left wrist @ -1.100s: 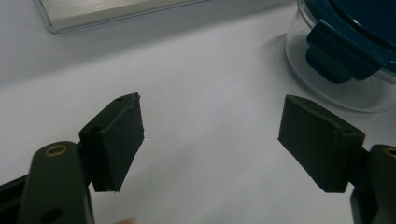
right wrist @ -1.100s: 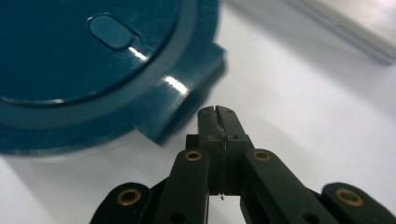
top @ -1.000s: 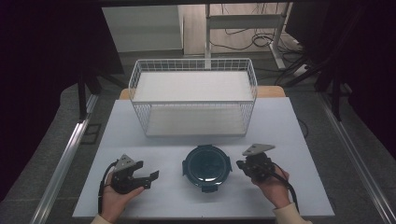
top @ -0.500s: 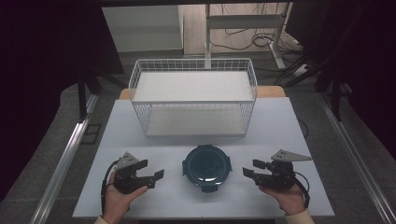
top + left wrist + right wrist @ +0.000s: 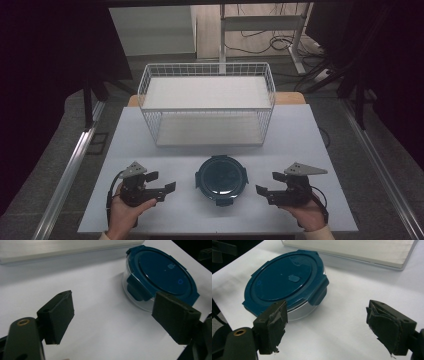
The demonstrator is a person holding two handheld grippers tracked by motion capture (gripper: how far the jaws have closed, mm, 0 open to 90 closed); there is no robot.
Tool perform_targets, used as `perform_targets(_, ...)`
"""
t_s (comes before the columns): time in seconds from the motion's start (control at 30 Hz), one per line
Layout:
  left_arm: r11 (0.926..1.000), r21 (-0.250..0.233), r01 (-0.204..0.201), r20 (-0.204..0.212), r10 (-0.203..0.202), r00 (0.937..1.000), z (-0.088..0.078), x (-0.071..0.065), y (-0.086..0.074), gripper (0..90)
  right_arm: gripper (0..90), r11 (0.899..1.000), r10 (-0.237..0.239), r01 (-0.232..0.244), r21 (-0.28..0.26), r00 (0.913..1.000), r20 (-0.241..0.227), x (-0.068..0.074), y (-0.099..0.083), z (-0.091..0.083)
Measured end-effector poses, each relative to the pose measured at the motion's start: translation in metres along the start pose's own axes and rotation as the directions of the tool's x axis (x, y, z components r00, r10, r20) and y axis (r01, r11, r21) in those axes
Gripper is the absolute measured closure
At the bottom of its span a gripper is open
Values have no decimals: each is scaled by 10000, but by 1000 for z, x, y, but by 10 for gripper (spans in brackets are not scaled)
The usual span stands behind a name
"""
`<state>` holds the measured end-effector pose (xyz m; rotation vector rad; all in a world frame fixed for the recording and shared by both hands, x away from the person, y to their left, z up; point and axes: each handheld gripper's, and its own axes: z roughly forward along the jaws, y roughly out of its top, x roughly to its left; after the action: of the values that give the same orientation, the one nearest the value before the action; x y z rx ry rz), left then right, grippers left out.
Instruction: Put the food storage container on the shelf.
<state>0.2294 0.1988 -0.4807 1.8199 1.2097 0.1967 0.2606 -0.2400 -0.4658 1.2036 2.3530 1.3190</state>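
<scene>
Here's the round container (image 5: 221, 178), clear glass body under a dark teal clip-on lid (image 5: 283, 280), sitting on the white desk (image 5: 300, 130) near its front edge, dead centre between the two hands. On its left, the left claw (image 5: 167, 189) points in at it from just beside, jaws spread wide and only just having opened further, nothing between the pads (image 5: 58, 315) but bare desk; in the left gripper view the container (image 5: 160, 280) lies up ahead and off toward the right jaw, one lid clip (image 5: 137, 288) folded down its side facing us. Over on the right, the right claw (image 5: 262, 192) mirrors it, aimed back at the container and clear of it, jaws flung apart having just been opening, and empty. In the right gripper view the container (image 5: 287, 287) sits just past the left pad (image 5: 273, 327), whose facing looks frayed and torn, not touching. Behind it all, a white wire basket (image 5: 207, 107) stands at the far side of the desk, well apart from the container.
</scene>
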Motion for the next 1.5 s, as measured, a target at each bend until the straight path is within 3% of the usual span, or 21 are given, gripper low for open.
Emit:
perform_targets(0.2,9995,250,171,365,-180,9992,5,-7,5,153,179,9996,216,-211,167,9994,-277,8,4,5)
perform_targets(0.33,9975,413,570,671,-597,9960,9,-8,12,147,174,9985,513,-500,209,9967,-625,13,14,10)
perform_targets(0.57,9867,882,1365,1333,-1475,9801,34,-7,21,131,143,9901,1298,-1243,659,9876,-880,13,27,35)
perform_targets(0.67,9799,1158,1627,1638,-1804,9699,47,-6,21,129,137,9801,1900,-1816,805,9753,-1126,7,27,47)
perform_targets(0.77,9771,1373,1628,1692,-1850,9681,55,-6,21,128,130,9704,2284,-2154,1089,9654,-1255,3,25,58)
perform_targets(0.93,9672,1583,1985,2047,-2288,9517,65,-6,22,127,121,9603,2607,-2417,1392,9552,-1401,0,25,71)
perform_targets(1.0,9608,1751,2150,2301,-2523,9399,70,-7,21,127,121,9541,2817,-2600,1488,9477,-1503,-2,25,75)
perform_targets(1.2,9437,2258,2418,2623,-2979,9178,90,-8,19,146,125,9440,3145,-2879,1611,9326,-1767,-3,23,80)
perform_targets(1.27,9385,2393,2487,2804,-3121,9078,95,-10,18,153,136,9432,3163,-2889,1640,9318,-1781,-2,22,83)
perform_targets(1.33,9303,2473,2709,3068,-3404,8888,100,-10,15,174,156,9427,3178,-2891,1667,9301,-1843,-2,21,84)
perform_targets(1.4,9212,2635,2862,3195,-3633,8751,104,-10,12,205,175,9409,3245,-2951,1662,9261,-1926,-2,20,84)
perform_targets(1.47,9235,2661,2762,3348,-3572,8719,104,-13,11,225,201,9381,3302,-3005,1724,9261,-1826,-1,20,83)
perform_targets(1.5,9242,2639,2761,3284,-3553,8752,104,-14,12,238,223,9359,3345,-3053,1756,9266,-1720,-1,20,83)
